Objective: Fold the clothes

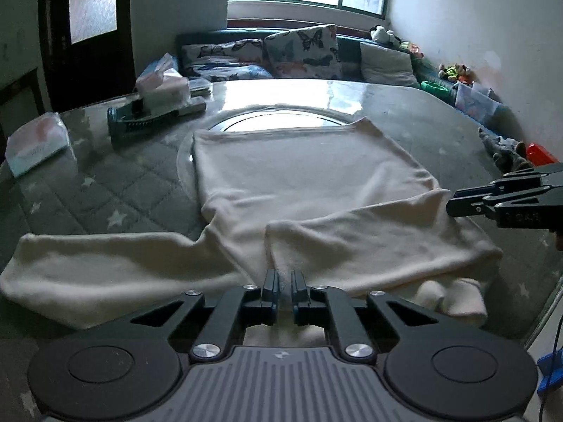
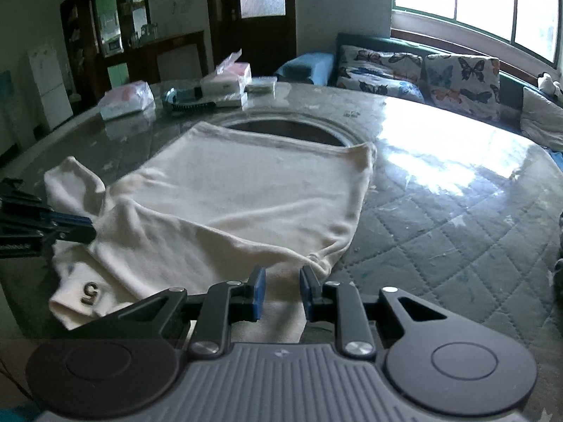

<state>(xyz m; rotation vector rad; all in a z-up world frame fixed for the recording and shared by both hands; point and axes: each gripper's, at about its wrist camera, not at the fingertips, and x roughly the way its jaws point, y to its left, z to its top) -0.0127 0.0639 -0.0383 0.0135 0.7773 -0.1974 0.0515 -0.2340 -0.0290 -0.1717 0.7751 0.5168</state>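
A cream long-sleeved top (image 1: 309, 176) lies flat on the table (image 1: 105, 190), its hem at the far side. One sleeve (image 1: 105, 263) stretches out to the left. The other sleeve (image 1: 352, 235) is folded across the chest, its cuff ending at my left gripper (image 1: 285, 281), which is shut on that cloth. From the right wrist view the left gripper (image 2: 92, 228) touches the top (image 2: 246, 190) at its left side. My right gripper (image 2: 282, 281) hangs over the near right shoulder, jaws a little apart, cloth showing below the gap. Its tip (image 1: 451, 207) sits by the sleeve's fold.
A small tag with the numeral 5 (image 2: 89, 292) shows near the collar. Tissue packs (image 1: 162, 84), a brush (image 1: 147, 119) and a wrapped packet (image 1: 37, 144) stand at the far left. A round glass turntable (image 1: 278, 119) lies under the hem. A sofa with butterfly cushions (image 1: 302, 52) runs behind.
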